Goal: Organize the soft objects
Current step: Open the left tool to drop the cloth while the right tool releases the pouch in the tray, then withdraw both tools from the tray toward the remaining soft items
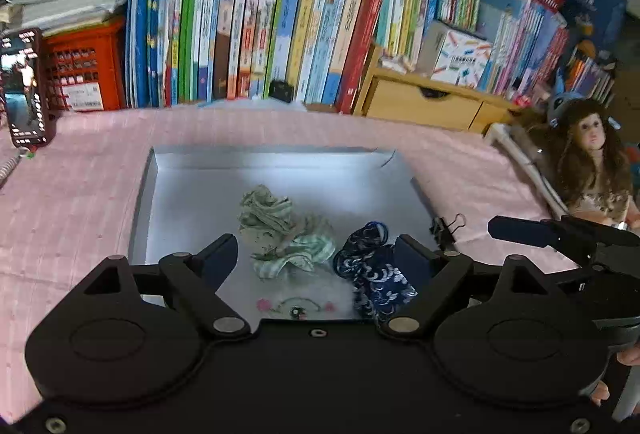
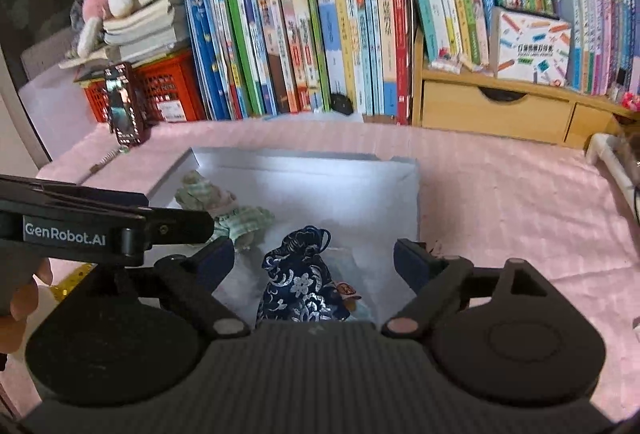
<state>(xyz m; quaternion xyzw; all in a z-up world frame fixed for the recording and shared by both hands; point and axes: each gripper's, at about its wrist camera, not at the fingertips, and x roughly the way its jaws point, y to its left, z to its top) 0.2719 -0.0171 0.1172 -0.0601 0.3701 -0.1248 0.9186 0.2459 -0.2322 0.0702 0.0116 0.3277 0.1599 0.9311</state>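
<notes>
A counter [image 1: 80,194] under a pink cloth carries a shallow grey box lid [image 1: 280,170] near its middle. Inside the lid lie a crumpled green striped cloth [image 1: 280,230], a dark blue patterned pouch [image 2: 298,282] just beside it, and a white embroidered piece [image 1: 296,304] at the lid's near edge. Along the counter's far edge stand a row of upright books [image 1: 256,30], a red crate [image 1: 84,74], a small wooden drawer unit [image 1: 420,102] and a propped phone [image 1: 24,86] near the far left corner. A black binder clip [image 1: 450,226] lies just beside the lid's right wall

navy pouch [image 2: 298,280] base hidden behind tongs, doll [image 1: 592,162] blurred
</notes>
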